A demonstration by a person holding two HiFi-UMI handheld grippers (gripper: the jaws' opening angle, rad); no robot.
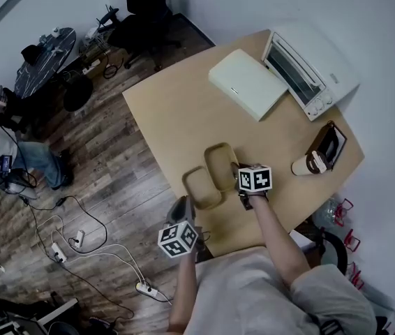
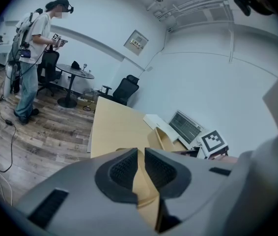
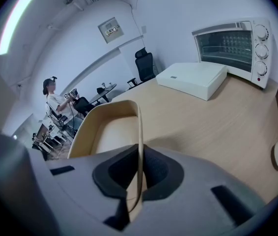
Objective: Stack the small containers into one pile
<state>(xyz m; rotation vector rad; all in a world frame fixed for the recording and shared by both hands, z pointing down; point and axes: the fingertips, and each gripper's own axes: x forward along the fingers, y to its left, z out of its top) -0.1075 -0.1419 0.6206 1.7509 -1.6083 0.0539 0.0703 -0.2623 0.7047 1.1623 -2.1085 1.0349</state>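
Nothing is stacked yet: two tan containers lie side by side at the near edge of the table. The left gripper pinches the wall of the left container, and the right gripper is clamped on the rim of the right container. By my reading, nesting one inside the other is all that remains.

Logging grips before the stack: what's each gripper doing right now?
Left gripper: closed on the left container rim.
Right gripper: closed on the right container rim.
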